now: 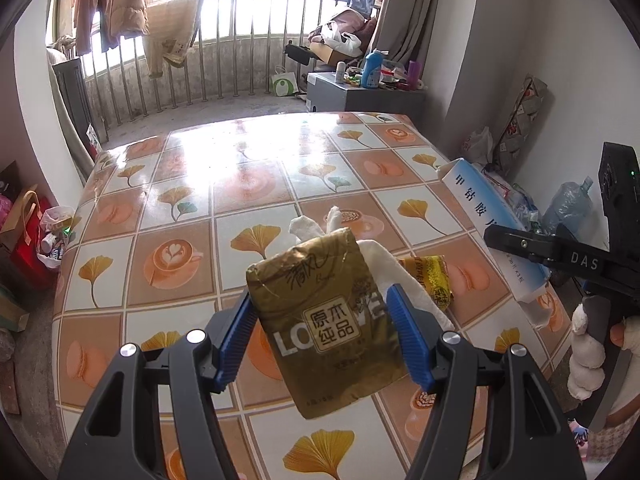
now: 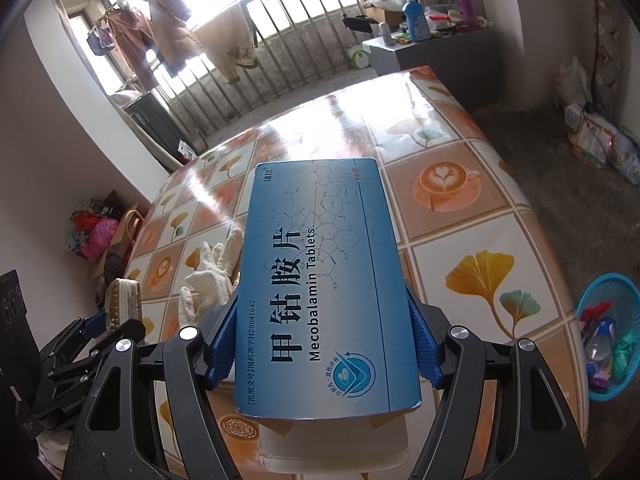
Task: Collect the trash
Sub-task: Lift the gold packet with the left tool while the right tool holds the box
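My left gripper (image 1: 322, 330) is shut on a gold tissue pack (image 1: 324, 320) and holds it above the table. Behind the pack lie a white glove (image 1: 396, 276) and a yellow wrapper (image 1: 430, 280). My right gripper (image 2: 322, 344) is shut on a blue Mecobalamin tablet box (image 2: 320, 280), held above the table; the box also shows in the left wrist view (image 1: 488, 216). The glove shows in the right wrist view (image 2: 212, 276) left of the box. A blue basket (image 2: 612, 332) with trash stands on the floor to the right.
The table (image 1: 248, 184) has a glossy ginkgo-and-coffee patterned cover. Bags and clutter (image 1: 28, 232) sit on the floor to the left. A grey cabinet (image 1: 360, 96) with bottles stands behind the table. Balcony railing (image 1: 224, 60) runs at the back.
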Demonstrator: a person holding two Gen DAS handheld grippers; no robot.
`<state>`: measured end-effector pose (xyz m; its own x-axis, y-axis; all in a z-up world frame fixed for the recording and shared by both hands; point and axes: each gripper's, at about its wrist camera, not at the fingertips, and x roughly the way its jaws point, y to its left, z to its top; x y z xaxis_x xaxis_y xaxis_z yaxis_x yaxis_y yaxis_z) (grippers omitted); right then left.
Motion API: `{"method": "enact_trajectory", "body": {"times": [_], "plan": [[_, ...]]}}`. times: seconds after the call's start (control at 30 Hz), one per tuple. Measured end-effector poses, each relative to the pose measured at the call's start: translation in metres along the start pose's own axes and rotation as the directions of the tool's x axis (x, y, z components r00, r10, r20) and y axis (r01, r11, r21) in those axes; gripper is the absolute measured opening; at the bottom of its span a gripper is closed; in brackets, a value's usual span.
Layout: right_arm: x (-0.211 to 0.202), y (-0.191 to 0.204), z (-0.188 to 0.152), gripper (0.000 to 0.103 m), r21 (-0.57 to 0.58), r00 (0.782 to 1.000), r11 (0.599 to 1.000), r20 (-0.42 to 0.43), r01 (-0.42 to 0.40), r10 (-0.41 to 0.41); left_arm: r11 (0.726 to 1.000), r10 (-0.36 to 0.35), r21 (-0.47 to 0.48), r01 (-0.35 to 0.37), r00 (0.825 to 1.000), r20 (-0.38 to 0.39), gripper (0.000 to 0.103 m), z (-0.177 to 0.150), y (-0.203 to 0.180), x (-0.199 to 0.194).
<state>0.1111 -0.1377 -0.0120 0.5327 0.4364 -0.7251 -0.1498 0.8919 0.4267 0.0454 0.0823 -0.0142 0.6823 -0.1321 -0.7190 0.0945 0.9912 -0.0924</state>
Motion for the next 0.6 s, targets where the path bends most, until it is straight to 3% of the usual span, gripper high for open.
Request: {"method": "enact_trajectory", "body": {"times": [0.6], "plan": [[-0.027, -0.016, -0.005, 0.067, 0.055, 0.998, 0.998, 0.066, -0.002, -0.001, 0.994, -0.093, 0.060, 0.086, 0.989, 0.116, 0.064, 0.048, -0.011, -0.014]]}}
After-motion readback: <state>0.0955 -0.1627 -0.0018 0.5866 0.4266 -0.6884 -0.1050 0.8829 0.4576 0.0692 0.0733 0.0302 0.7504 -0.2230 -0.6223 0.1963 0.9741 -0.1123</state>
